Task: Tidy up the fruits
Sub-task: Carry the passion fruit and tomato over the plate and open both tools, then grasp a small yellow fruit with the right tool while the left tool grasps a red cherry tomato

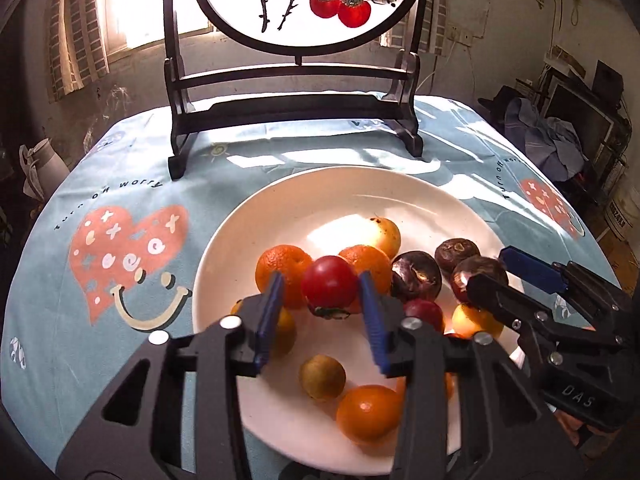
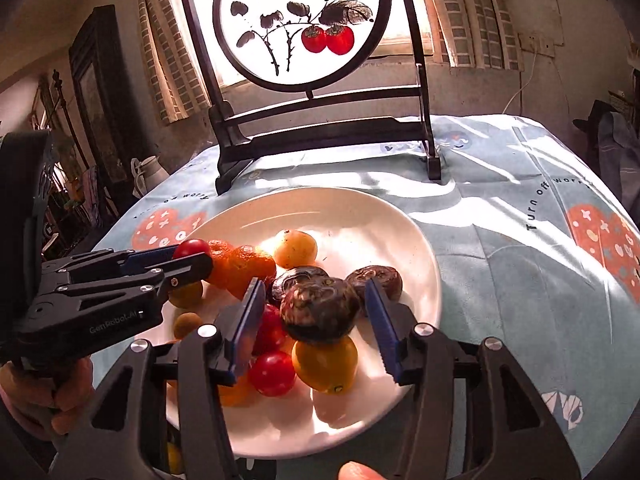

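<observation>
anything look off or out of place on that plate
Nothing spilled or broken. All the fruit sits inside the white plate. One oddity: a wrinkled dark passion fruit perches on a yellow citrus fruit between the open right hand-held gripper fingers, so it may roll.

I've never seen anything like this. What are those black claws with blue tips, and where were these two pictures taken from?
There's no robot here. A person holds a hand-operated gripper in each hand, and one hand shows on a handle. Each picture comes from a fisheye camera on a gripper, looking along its fingers: the first from the left gripper, the second from the right gripper. On the tablecloth sits a white plate of oranges and other fruit, with a persimmon painting on a stand behind. Nothing is gripped: both stand open, the left framing a red tomato, the right a dark brown fruit.
</observation>
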The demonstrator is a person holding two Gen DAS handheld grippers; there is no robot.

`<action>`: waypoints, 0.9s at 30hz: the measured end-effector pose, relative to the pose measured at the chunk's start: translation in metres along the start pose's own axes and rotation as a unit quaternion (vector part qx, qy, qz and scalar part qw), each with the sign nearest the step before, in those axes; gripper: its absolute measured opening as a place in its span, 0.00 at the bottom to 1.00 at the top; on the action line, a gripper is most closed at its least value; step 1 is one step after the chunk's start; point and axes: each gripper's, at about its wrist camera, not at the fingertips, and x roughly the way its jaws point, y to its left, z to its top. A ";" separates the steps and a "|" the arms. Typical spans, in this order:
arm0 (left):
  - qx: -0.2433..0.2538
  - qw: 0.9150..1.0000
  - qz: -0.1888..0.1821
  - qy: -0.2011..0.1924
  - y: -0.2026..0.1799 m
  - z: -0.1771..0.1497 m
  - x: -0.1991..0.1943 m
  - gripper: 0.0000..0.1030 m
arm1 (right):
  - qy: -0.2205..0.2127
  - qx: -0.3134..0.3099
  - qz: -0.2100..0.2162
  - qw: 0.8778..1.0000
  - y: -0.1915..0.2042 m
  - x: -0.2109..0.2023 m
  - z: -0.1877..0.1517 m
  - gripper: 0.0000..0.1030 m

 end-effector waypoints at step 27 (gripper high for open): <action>-0.061 0.984 0.159 -0.058 0.055 -0.104 -0.104 0.97 | 0.089 -0.099 0.067 0.989 0.088 -0.053 -0.095 0.63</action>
